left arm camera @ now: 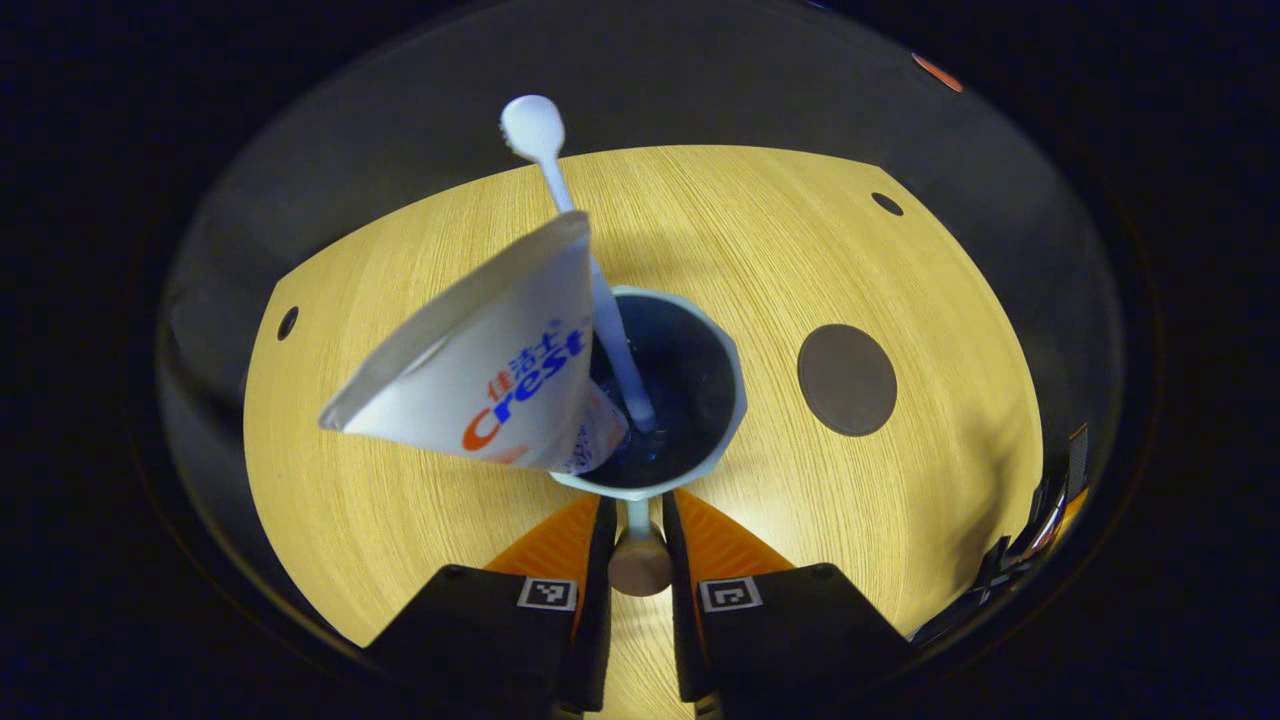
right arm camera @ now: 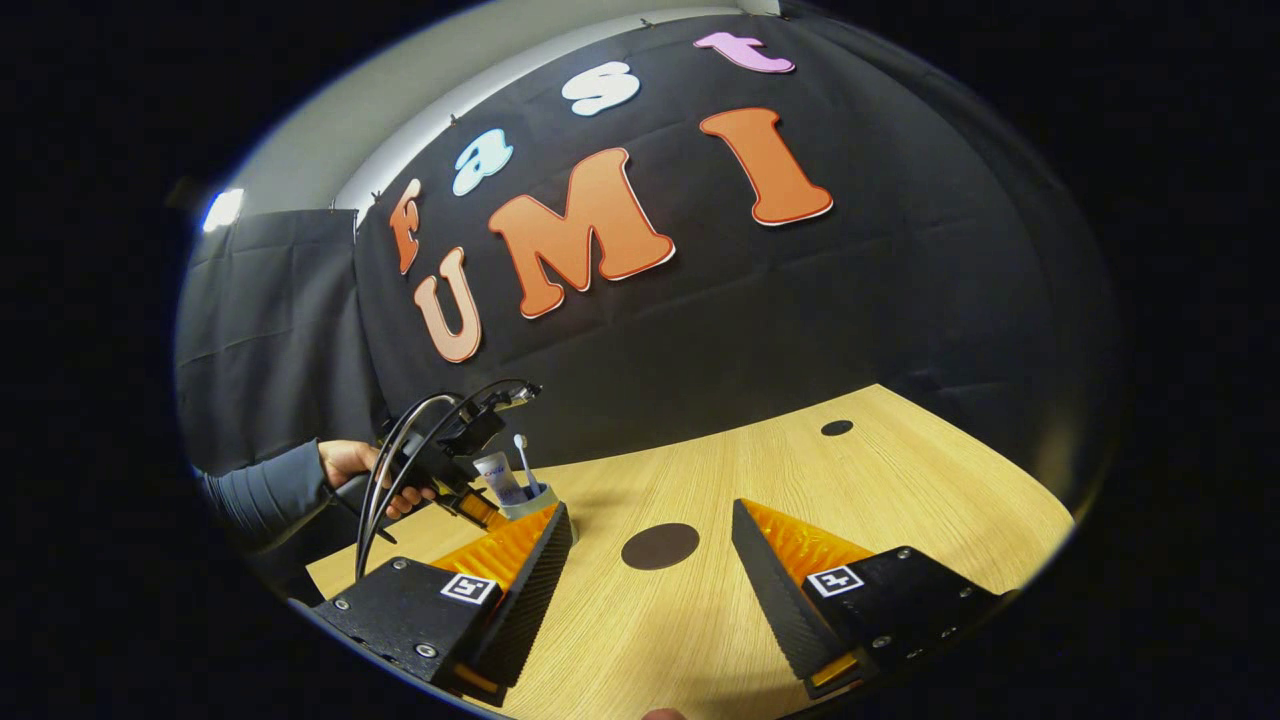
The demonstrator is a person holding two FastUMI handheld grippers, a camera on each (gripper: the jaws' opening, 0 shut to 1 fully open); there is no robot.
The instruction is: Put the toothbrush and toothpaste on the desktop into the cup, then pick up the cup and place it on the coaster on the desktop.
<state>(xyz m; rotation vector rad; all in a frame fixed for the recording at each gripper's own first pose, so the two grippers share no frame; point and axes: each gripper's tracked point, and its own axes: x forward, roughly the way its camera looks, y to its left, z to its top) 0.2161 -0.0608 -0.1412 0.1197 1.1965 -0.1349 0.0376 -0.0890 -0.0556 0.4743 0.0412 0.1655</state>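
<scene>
Standing inside the cup (left arm camera: 668, 395) already are the toothbrush (left arm camera: 580, 240) and toothpaste (left arm camera: 490, 360). The left gripper (left arm camera: 638, 520) is pinching, it seems, the cup's handle; the right gripper (right arm camera: 650, 560) is hanging wide open, empty. The coaster (left arm camera: 846, 379) is waiting nearby.

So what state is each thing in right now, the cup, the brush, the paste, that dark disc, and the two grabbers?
Cup: upright, handle pinched between the left gripper's fingers.
Toothbrush: in the cup, head up, leaning.
Toothpaste: in the cup, crimped end up, tilted.
Coaster: flat on the desk, nothing on it.
Left gripper: shut on the cup's handle.
Right gripper: open, holding nothing.
</scene>
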